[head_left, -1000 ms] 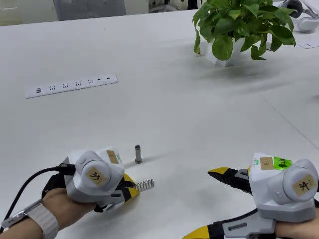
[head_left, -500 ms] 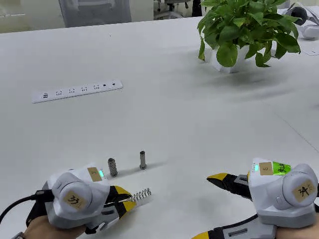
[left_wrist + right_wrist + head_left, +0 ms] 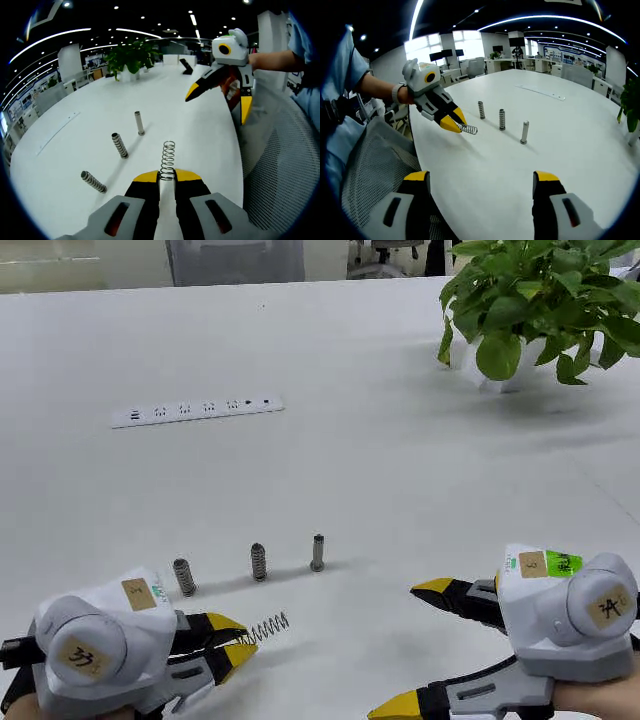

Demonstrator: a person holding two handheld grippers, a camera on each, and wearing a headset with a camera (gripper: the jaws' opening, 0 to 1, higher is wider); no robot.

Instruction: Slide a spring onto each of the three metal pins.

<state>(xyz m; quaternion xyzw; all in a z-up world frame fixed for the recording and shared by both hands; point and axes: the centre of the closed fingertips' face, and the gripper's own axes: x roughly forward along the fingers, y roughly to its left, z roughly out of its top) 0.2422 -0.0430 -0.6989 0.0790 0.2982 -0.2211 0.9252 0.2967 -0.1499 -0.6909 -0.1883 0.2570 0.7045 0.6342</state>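
Spring [image 3: 265, 627] pinched by one end between the clenched fingers of the left gripper [image 3: 232, 640], free end out toward three upright pins on the white tabletop [image 3: 380, 470]. In the head view, leftmost pin [image 3: 184, 576] and middle pin [image 3: 258, 561] each sleeved in a coil, rightmost pin [image 3: 318, 552] bare. Right gripper [image 3: 395, 650] well apart, fingers spread wide, grasping nothing. Tan stickers on both housings: seemingly "33" on the left, "3" beside a green tag on the right. Farther back, power strip [image 3: 197, 409] and potted plant [image 3: 545, 290].
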